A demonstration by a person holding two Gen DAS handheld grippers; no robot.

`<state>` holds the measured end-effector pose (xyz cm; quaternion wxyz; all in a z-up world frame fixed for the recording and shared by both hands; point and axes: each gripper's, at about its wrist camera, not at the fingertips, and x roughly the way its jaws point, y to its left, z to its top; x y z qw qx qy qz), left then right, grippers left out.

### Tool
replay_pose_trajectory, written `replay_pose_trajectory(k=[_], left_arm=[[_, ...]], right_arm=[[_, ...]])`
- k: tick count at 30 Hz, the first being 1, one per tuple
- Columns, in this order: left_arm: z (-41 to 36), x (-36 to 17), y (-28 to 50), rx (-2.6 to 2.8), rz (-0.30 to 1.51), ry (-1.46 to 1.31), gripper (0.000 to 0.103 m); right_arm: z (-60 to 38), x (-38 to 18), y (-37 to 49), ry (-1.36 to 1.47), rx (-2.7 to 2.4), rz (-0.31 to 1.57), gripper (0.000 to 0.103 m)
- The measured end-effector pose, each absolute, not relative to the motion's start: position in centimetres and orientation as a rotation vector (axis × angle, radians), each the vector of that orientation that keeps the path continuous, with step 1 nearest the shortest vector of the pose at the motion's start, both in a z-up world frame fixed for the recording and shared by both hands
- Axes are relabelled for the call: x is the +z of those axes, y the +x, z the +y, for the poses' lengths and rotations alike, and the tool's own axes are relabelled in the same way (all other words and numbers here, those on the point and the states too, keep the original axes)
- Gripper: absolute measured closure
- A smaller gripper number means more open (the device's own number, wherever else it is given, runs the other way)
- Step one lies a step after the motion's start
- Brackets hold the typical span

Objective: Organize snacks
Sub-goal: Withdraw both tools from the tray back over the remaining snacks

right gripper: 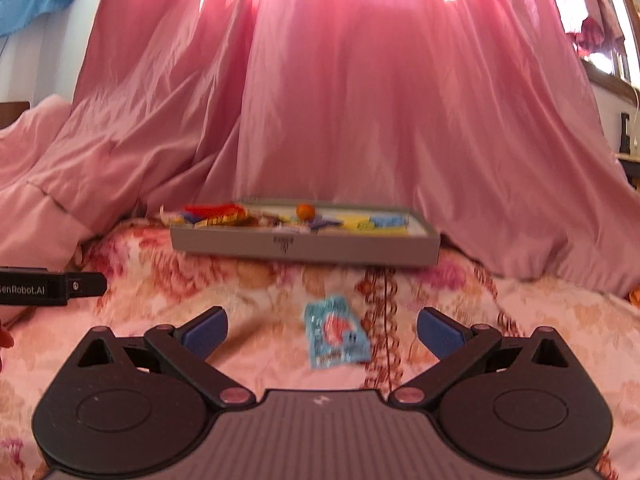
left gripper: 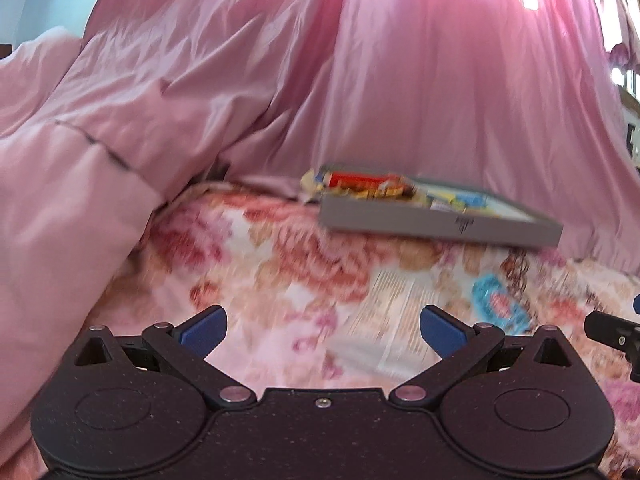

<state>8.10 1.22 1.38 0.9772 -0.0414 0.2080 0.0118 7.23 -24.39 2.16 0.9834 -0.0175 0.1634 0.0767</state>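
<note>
We hold both tongs wide apart with nothing between their fingers. Nearest us, the blue snack packet lies flat on the flowered bed cover, just ahead of the right tongs and nearly centred between their blue fingers. Its long axis runs roughly away from us, tilted a little to the right. From the left tongs the same packet sits ahead and off to the right, so we judge the right hand the nearer one. Farther on, the grey tray already holds several snacks, against the pink curtain.
</note>
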Motion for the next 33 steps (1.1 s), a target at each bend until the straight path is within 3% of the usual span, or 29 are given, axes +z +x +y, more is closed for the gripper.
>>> replay_pose_trajectory(k=[8, 33], left_arm=[[0.3, -0.2, 8.1, -0.009, 0.502, -0.016, 0.001], [0.2, -1.7, 8.8, -0.023, 0.560, -0.014, 0.001]], right_arm=[[-22.9, -0.5, 7.4, -0.078, 0.142, 0.484, 0.000], [-22.7, -2.7, 8.4, -0.077, 0.113, 0.599, 0.000]])
